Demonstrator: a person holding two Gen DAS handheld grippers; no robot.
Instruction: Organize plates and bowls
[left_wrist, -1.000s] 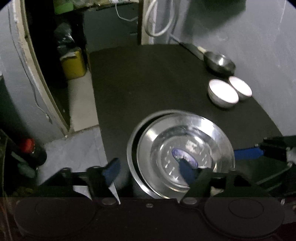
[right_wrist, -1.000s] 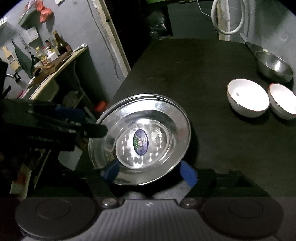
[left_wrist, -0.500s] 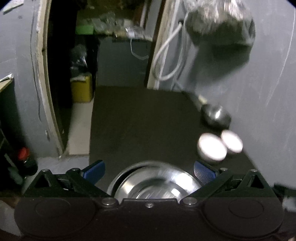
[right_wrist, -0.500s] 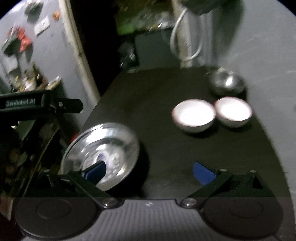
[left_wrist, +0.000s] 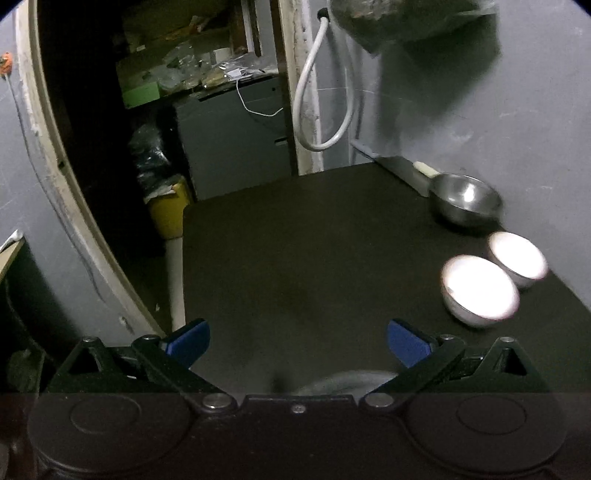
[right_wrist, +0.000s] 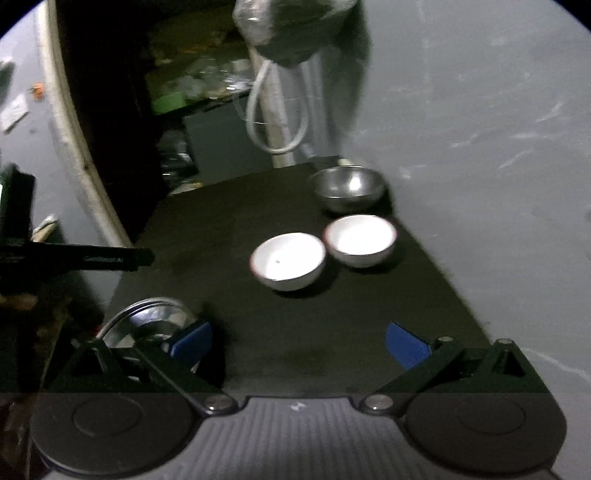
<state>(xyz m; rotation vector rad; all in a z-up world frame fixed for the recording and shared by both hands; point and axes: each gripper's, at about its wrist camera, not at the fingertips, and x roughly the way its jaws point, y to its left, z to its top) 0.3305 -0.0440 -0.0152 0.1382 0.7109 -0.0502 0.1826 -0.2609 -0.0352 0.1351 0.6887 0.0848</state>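
Observation:
Stacked steel plates (right_wrist: 147, 319) lie at the near left edge of the black table (right_wrist: 229, 236); only their rim (left_wrist: 343, 382) shows below my left gripper. Two white bowls (right_wrist: 288, 264) (right_wrist: 360, 240) sit side by side further back, with a steel bowl (right_wrist: 347, 186) behind them. They also show in the left wrist view: white bowls (left_wrist: 480, 288) (left_wrist: 517, 256) and steel bowl (left_wrist: 465, 199). My left gripper (left_wrist: 298, 338) is open and empty above the table. My right gripper (right_wrist: 299, 341) is open and empty, its left finger beside the plates.
A grey wall (right_wrist: 480, 110) runs along the table's right side. A white hose loop (left_wrist: 321, 110) hangs at the far end. A doorway with a yellow container (left_wrist: 168, 214) lies left of the table. The other gripper's arm (right_wrist: 74, 258) reaches in from the left.
Both grippers have opened and pulled back and up from the steel plates, which now lie on the table. Both views have tilted up toward the bowls.

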